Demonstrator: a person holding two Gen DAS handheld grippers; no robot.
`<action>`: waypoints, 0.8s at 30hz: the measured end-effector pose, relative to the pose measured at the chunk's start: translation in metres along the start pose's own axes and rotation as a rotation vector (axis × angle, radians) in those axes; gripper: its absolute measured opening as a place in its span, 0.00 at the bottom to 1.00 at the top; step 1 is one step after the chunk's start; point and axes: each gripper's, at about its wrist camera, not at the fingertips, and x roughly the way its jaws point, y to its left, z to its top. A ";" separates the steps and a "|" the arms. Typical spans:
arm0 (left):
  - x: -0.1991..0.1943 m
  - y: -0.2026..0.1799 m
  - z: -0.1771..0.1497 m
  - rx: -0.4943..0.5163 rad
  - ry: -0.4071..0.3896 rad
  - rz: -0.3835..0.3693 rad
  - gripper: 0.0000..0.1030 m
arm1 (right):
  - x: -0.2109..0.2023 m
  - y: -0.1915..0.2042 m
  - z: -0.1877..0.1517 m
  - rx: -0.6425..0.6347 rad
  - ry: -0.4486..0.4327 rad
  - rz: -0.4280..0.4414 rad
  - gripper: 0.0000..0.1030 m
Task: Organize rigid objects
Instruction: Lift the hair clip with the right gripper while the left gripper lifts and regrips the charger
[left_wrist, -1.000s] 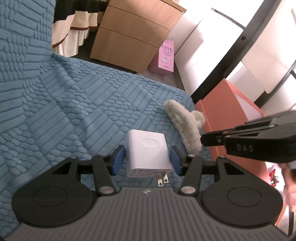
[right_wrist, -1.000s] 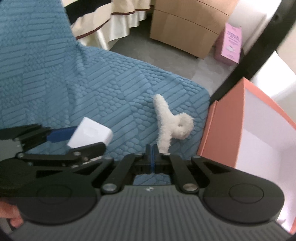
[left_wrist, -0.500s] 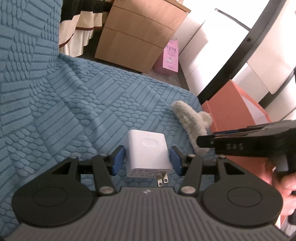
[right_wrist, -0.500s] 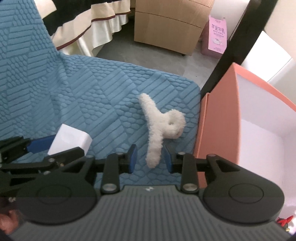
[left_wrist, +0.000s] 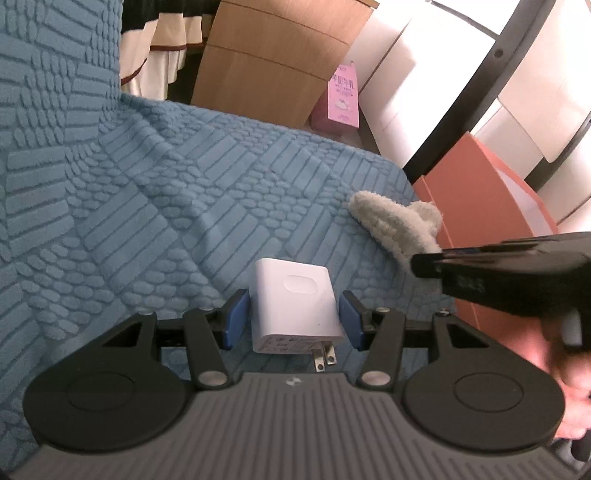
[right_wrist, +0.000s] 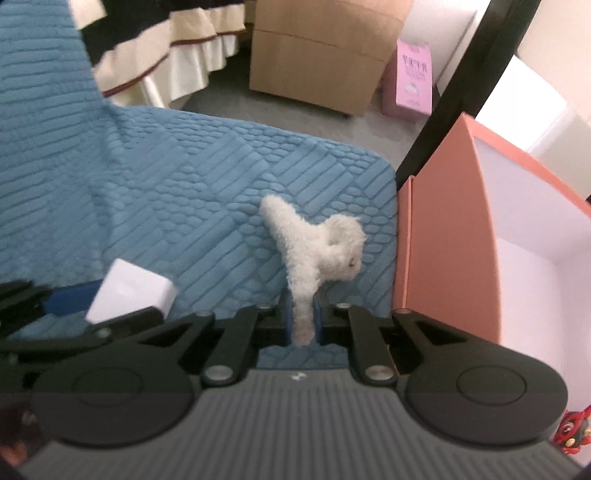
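Observation:
My left gripper (left_wrist: 293, 319) is shut on a white plug charger (left_wrist: 295, 306), prongs pointing back toward the camera, held just above the blue textured sofa cover (left_wrist: 147, 206). The charger also shows at the left of the right wrist view (right_wrist: 129, 295). My right gripper (right_wrist: 303, 320) is shut on the lower end of a fluffy white hair claw clip (right_wrist: 314, 251) that lies near the cover's right edge. The clip shows in the left wrist view (left_wrist: 399, 221), with the right gripper's black body over its near end.
An open orange box with a white inside (right_wrist: 480, 240) stands right beside the sofa edge. A wooden cabinet (right_wrist: 317, 55) and a pink carton (right_wrist: 412, 79) stand on the floor beyond. A black pole (right_wrist: 461, 85) rises behind the box.
My right gripper opened, moved forward around the fluffy clip's lower end and closed on it. My left gripper kept hold of the charger and shifted only slightly.

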 end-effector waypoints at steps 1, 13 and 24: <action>0.000 0.000 -0.001 0.005 0.000 0.002 0.58 | -0.004 0.003 -0.005 -0.011 -0.010 0.000 0.14; -0.018 -0.003 -0.005 0.033 -0.002 0.004 0.58 | -0.040 0.013 -0.066 0.022 -0.082 0.065 0.14; -0.045 -0.008 -0.030 0.033 -0.005 0.007 0.58 | -0.061 0.027 -0.116 -0.038 -0.173 0.129 0.14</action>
